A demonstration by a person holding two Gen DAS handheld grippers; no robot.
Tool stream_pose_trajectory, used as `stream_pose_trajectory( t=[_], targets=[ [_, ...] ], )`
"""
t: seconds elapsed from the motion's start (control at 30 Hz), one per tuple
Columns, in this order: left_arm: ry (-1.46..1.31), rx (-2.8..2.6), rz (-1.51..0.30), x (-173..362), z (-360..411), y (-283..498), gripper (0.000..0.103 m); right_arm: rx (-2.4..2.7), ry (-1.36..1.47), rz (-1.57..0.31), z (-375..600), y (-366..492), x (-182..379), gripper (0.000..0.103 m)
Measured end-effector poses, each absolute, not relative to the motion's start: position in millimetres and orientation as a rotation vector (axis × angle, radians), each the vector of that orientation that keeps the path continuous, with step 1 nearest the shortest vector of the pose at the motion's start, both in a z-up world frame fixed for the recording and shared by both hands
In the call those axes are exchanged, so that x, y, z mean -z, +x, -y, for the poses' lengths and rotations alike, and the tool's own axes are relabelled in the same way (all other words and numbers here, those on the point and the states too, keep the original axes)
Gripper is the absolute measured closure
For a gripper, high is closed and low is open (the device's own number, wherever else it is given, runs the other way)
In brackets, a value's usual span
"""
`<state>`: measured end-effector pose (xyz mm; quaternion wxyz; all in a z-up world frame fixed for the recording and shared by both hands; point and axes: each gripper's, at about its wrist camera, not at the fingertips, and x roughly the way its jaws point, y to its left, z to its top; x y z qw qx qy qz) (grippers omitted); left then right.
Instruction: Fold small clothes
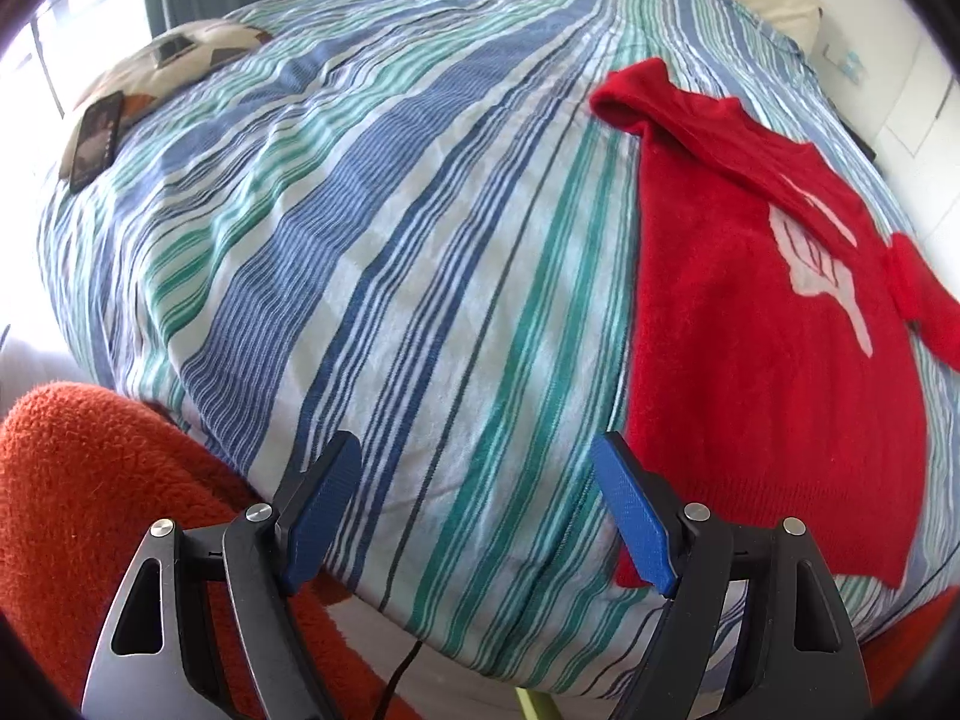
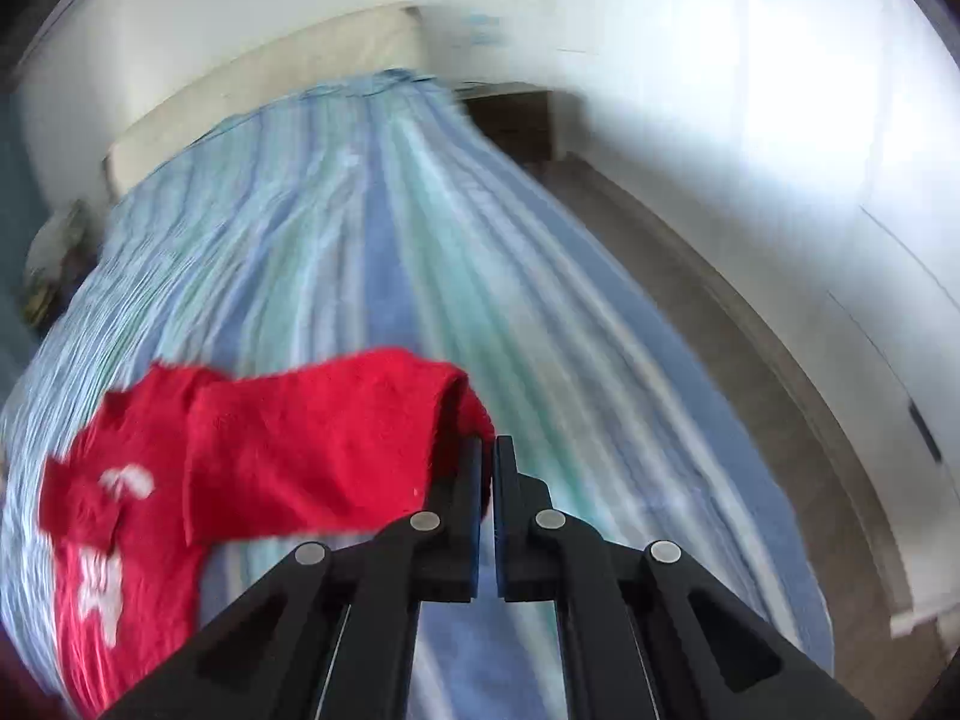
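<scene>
A red fuzzy sweater (image 1: pixel 780 360) with a white motif lies flat on the striped bedspread (image 1: pixel 360 240), at the right of the left wrist view. My left gripper (image 1: pixel 477 450) hangs open over the bed's near edge with nothing between its blue pads. Its right finger is just left of the sweater's hem. The right wrist view is blurred. There the sweater's body (image 2: pixel 120 570) lies at the lower left and one sleeve (image 2: pixel 312 450) stretches out towards my right gripper (image 2: pixel 489 444). That gripper's jaws are shut together. The cuff ends at the left fingertip, and no red shows between the fingers.
Orange fleecy fabric (image 1: pixel 90 480) fills the lower left by the bed's edge. A football-pattern cushion (image 1: pixel 180 54) and a dark flat device (image 1: pixel 96 138) sit at the bed's far left. A cream headboard (image 2: pixel 270 78), brown floor (image 2: pixel 720 360) and white wall panels (image 2: pixel 810 150) border the bed.
</scene>
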<state>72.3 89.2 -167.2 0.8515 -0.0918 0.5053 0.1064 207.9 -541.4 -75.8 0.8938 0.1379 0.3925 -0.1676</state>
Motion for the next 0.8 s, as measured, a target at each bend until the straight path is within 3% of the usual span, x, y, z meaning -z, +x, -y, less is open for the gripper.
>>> stream_pose_trajectory(
  t=[0.47, 0.67, 0.77, 0.8],
  targets=[
    [-0.114, -0.233, -1.077, 170.5, -83.0, 70.1, 0.021, 0.563, 0.571, -1.008, 622.0, 148.6, 169.1, 0.101],
    [-0.115, -0.239, -1.085, 172.3, -84.3, 69.8, 0.021, 0.561, 0.555, -1.026, 623.4, 146.3, 174.0, 0.101],
    [-0.117, -0.239, -1.084, 172.0, -84.4, 69.7, 0.021, 0.511, 0.671, -0.995, 637.0, 140.9, 177.6, 0.099],
    [-0.117, -0.239, -1.085, 172.1, -84.5, 69.6, 0.021, 0.510, 0.692, -0.982, 638.8, 139.0, 176.2, 0.093]
  ],
)
